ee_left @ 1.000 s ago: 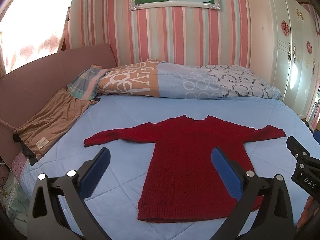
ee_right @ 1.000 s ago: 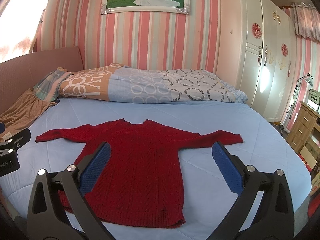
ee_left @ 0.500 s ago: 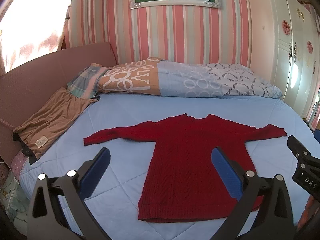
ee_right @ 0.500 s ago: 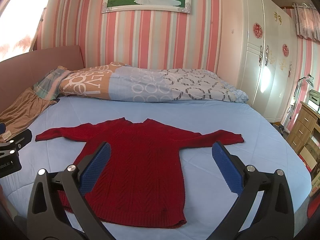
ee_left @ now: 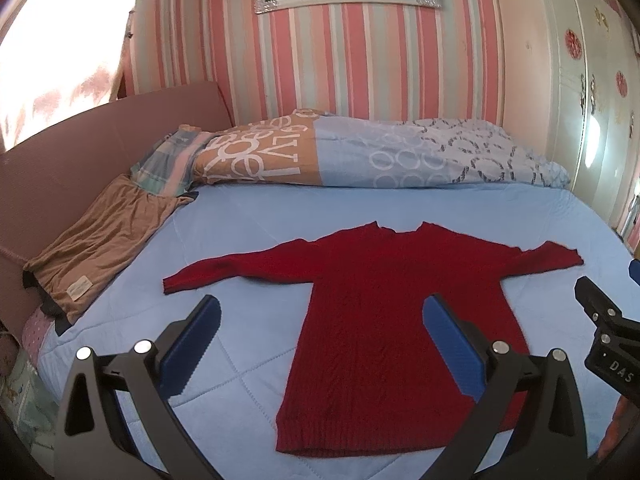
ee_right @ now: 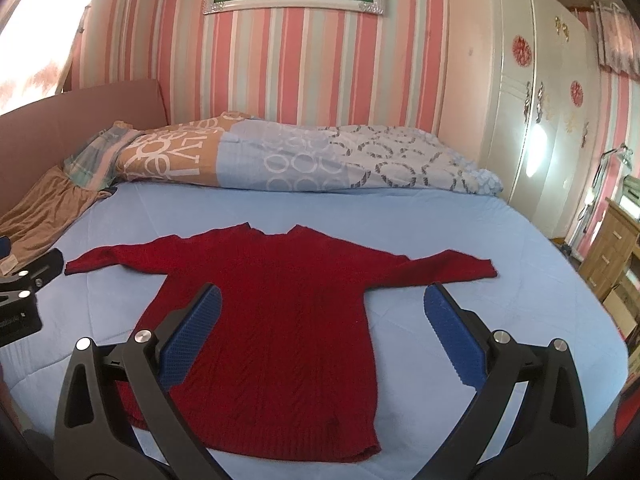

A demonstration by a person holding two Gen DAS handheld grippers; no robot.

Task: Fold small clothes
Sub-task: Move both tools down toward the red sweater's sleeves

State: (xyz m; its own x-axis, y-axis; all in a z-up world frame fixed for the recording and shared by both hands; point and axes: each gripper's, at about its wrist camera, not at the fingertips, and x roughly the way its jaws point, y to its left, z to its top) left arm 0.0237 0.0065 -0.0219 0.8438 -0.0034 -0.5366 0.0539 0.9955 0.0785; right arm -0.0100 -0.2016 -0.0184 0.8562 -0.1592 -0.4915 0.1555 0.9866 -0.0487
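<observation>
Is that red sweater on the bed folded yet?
No, spread flat. The red sweater lies face-down or face-up, cannot tell, with both sleeves stretched out on the bed.

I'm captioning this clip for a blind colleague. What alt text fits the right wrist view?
A red sweater lies flat, sleeves spread, on a blue bed. The open right gripper hovers over its lower half, holding nothing. A patterned quilt lies along the striped wall, and a white wardrobe stands to the right.

Sweater (ee_left: 384, 312) is lying flat at mid-bed (ee_left: 260, 220), sleeves out sideways. Folded quilt (ee_left: 380, 156) is lying behind it along the wall; another garment (ee_left: 96, 248) is resting at the bed's left edge.
</observation>
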